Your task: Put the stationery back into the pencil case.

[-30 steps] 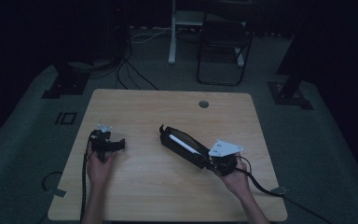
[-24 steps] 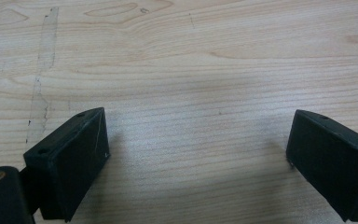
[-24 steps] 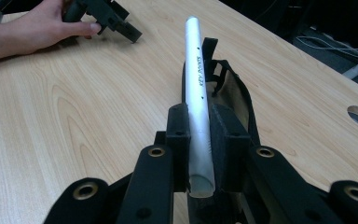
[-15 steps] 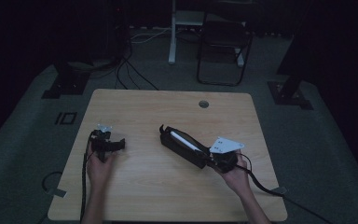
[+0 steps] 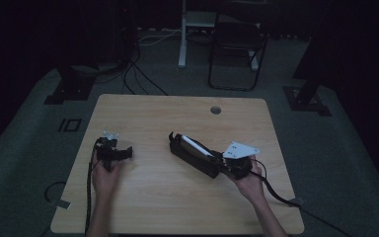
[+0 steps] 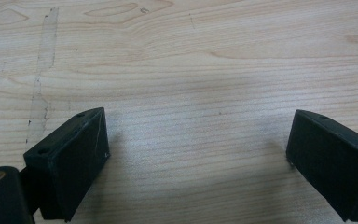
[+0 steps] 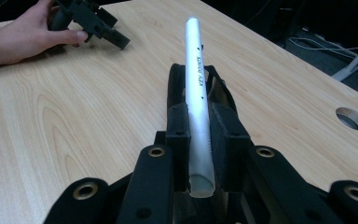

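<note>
My right gripper (image 7: 204, 122) is shut on a white pen-like tube (image 7: 196, 79) with small black print along it. The tube points away from the jaws and lies low over the wooden table (image 5: 153, 197). A black pouch-like object (image 7: 220, 91) sits just beyond the jaws, under the tube. In the high view this gripper (image 5: 205, 154) lies right of centre with the tube (image 5: 193, 145) slanting to the upper left. My left gripper (image 6: 198, 154) is open, its jaws wide apart over bare wood with nothing between them. It rests at the table's left (image 5: 121, 153), held by a hand (image 7: 23, 37).
A round cable hole (image 5: 215, 109) is in the table near its far edge. Cables trail from both grippers off the near edge. A folding chair (image 5: 237, 44) and stand bases are on the dark floor beyond the table.
</note>
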Demonstrator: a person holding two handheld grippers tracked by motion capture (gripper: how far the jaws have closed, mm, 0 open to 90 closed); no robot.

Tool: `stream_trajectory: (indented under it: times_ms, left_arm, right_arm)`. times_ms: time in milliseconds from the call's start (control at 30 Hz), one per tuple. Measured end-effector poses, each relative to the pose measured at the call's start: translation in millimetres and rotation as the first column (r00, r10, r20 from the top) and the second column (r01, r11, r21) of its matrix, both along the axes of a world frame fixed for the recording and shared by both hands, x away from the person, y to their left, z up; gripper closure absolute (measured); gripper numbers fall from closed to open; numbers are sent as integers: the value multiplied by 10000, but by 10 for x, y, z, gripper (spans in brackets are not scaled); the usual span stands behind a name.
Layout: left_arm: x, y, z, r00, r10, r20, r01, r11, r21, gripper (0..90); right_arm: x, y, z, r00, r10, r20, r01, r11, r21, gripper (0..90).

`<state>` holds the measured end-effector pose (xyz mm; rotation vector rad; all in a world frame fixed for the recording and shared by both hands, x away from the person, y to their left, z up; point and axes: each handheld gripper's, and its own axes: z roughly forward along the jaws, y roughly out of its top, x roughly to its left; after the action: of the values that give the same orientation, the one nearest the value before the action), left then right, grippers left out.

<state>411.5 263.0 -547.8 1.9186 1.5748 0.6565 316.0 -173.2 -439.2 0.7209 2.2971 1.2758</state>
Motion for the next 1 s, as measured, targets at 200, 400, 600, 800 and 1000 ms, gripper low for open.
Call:
stream_trajectory:
  times_ms: [200,400,600,800,1000]
  left_arm:
    - [0,0,0,10000,-2,-3,2,10000,2,60]
    - [0,0,0,10000,0,-1,0,10000,-1,60]
    - [0,0,0,10000,0,-1,0,10000,1,61]
    - [0,0,0,10000,0,-2,0,10000,0,60]
    - [0,0,0,10000,1,-1,-1,10000,-1,61]
  right_arm:
    - [29,-15,13,10000,-73,26,73,10000,54,787]
    - [48,-22,17,9999,-141,61,140,9999,65,787]
    - [78,-25,18,9997,-202,98,201,9997,101,787]
    - [104,-35,24,9995,-273,125,271,9996,125,787]
    - [131,-58,43,9992,-349,180,346,9993,165,787]
